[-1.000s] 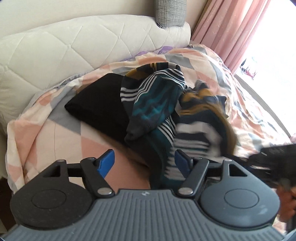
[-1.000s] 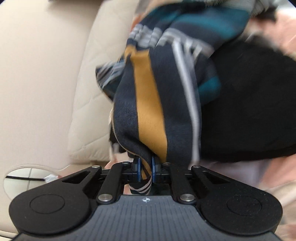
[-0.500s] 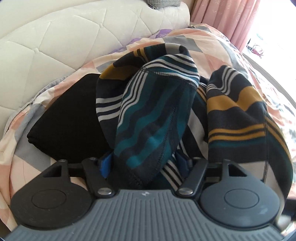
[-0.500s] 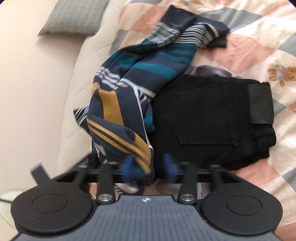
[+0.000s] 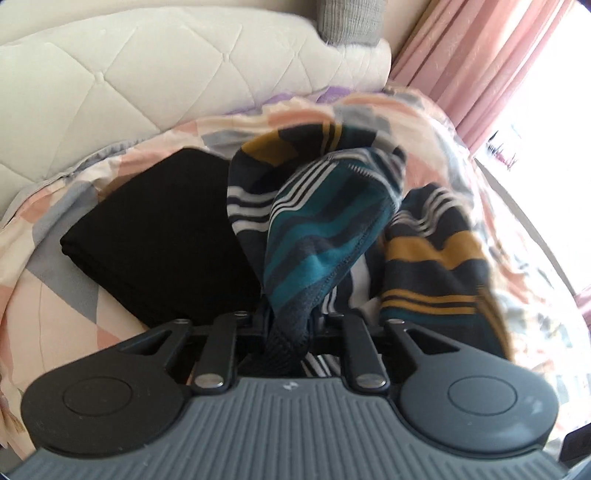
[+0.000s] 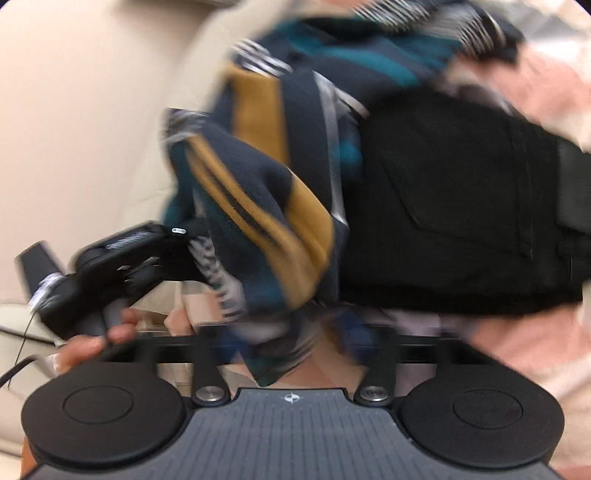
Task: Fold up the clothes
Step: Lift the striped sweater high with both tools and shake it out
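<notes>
A striped garment (image 5: 325, 229) in navy, teal, mustard and white lies bunched on the bed, partly over folded black jeans (image 5: 155, 236). In the left wrist view my left gripper (image 5: 288, 328) is closing, and its jaws pinch a teal-striped fold of the garment. The right wrist view is blurred. There the striped garment (image 6: 266, 206) hangs down between the jaws of my right gripper (image 6: 291, 339), which are closing but still stand apart. The left gripper (image 6: 195, 243), held by a hand (image 6: 92, 343), grips the garment's edge at the left. The black jeans (image 6: 461, 206) lie to the right.
A patchwork bed cover (image 5: 62, 295) in pink, grey and white lies under the clothes. A cream quilted headboard (image 5: 147, 74) and a grey pillow (image 5: 351, 18) stand behind. Pink curtains (image 5: 480, 66) and a bright window are at the right.
The left gripper moved up to the garment and closed on a teal-striped fold. The right gripper let go of the fabric, opened, sank, and now has a mustard-striped part between its jaws.
</notes>
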### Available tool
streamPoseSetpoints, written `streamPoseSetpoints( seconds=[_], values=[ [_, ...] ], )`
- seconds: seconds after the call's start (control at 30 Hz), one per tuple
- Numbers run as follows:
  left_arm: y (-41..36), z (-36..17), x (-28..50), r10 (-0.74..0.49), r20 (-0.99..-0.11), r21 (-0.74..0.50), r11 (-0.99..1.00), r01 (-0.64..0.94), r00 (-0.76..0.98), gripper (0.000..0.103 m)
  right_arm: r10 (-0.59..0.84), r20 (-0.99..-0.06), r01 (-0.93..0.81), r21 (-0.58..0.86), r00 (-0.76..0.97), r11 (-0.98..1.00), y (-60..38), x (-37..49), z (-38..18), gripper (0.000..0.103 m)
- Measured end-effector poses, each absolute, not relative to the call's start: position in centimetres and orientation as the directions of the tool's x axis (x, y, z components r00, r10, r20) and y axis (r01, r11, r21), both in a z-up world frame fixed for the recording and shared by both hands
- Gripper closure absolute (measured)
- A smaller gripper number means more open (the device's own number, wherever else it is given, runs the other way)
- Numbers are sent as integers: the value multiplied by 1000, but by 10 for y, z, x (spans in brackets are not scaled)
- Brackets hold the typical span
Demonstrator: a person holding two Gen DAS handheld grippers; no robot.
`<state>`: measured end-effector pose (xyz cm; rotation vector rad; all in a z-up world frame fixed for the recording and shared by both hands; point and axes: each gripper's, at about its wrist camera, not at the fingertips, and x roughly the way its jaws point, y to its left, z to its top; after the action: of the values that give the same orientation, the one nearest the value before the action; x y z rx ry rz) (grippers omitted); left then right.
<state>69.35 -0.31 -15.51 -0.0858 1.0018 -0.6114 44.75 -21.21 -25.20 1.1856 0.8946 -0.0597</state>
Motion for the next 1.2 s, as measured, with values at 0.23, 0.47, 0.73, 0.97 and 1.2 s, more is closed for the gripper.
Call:
streamPoseSetpoints(
  seconds=[0.23, 0.47, 0.73, 0.97, 1.2],
  values=[
    [-10, -86, 660, -647, -648, -406, 740, 537, 402, 93, 288, -408, 317, 894, 866, 316, -250, 390, -190, 99],
    [-44, -1, 590, -778, -497, -397, 598, 696, 385, 94, 16, -216, 201, 930, 976, 309, -314, 300, -118, 99],
    [-61, 47, 468, -838, -418, -363, 508, 781, 350, 94, -240, -45, 139, 909, 970, 393, -364, 170, -50, 99],
    [-45, 66, 356, -854, -356, -388, 505, 771, 380, 94, -291, 18, 136, 855, 957, 500, -380, 37, -3, 99],
    [-11, 62, 283, -801, -375, -412, 595, 690, 467, 94, -169, -42, 147, 719, 985, 679, -343, -56, 33, 99]
  ],
)
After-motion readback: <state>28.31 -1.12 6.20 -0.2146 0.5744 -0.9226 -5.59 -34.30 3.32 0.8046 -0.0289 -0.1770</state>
